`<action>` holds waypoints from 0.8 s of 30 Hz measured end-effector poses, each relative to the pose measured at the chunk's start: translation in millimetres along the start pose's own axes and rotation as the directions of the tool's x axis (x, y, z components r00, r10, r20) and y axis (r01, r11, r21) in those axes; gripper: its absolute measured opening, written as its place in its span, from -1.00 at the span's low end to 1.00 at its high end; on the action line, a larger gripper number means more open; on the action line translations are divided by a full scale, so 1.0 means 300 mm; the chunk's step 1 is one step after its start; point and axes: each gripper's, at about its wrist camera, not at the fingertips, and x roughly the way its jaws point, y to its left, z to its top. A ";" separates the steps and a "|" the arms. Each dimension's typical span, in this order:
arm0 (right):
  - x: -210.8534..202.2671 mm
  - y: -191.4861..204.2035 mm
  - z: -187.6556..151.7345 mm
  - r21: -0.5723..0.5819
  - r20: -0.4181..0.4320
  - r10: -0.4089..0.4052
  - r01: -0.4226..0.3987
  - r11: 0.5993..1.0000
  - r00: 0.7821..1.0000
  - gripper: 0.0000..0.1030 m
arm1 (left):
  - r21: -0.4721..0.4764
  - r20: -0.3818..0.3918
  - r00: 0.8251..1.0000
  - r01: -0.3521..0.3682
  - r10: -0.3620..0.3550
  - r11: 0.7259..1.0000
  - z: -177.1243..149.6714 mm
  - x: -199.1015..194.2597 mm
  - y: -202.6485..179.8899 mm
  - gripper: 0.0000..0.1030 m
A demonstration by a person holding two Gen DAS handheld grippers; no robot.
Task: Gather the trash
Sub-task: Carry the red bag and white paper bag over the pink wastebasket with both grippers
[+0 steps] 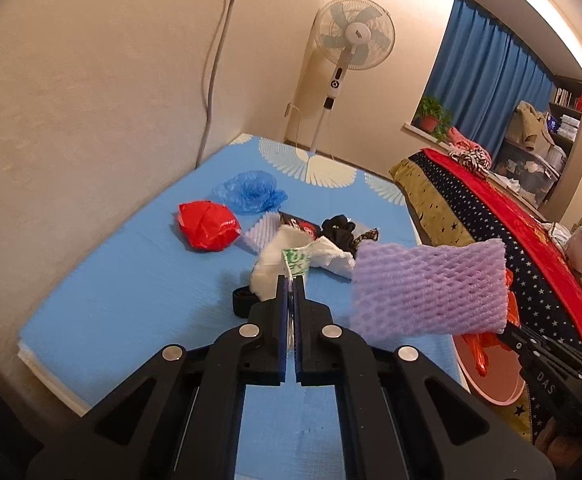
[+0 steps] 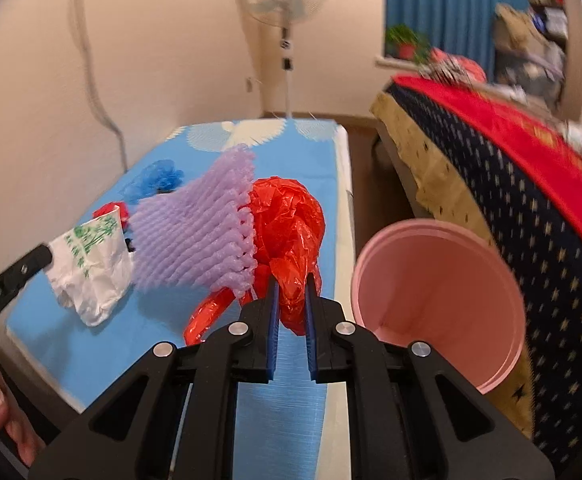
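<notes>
My left gripper is shut on a white plastic bag with green print, held above the blue mat; the bag also shows in the right wrist view. My right gripper is shut on a red-orange plastic bag with a purple foam net hanging against it. The net also shows in the left wrist view. A pink bucket stands on the floor to the right of the mat, beside my right gripper. More trash lies on the mat: a red bag, a blue bag, a white foam net.
A bed with a starry dark cover and red blanket runs along the right. A standing fan is at the far wall. A black item and a snack wrapper lie mid-mat. A black strap lies under the white bag.
</notes>
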 end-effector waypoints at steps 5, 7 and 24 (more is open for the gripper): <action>-0.013 0.011 -0.011 -0.018 -0.010 -0.026 0.026 1.000 1.000 -0.77 | -0.005 0.024 1.000 0.001 -0.001 1.000 0.014 -0.040 0.017 -0.96; -0.013 0.006 -0.010 -0.005 -0.012 -0.024 0.024 1.000 1.000 -0.77 | -0.006 0.028 1.000 0.002 -0.002 1.000 0.015 -0.048 0.020 -0.96; -0.063 -0.091 0.006 0.119 0.044 -0.036 0.030 0.992 0.998 -0.77 | 0.030 0.080 0.995 0.055 -0.057 0.998 0.043 -0.087 -0.031 -0.96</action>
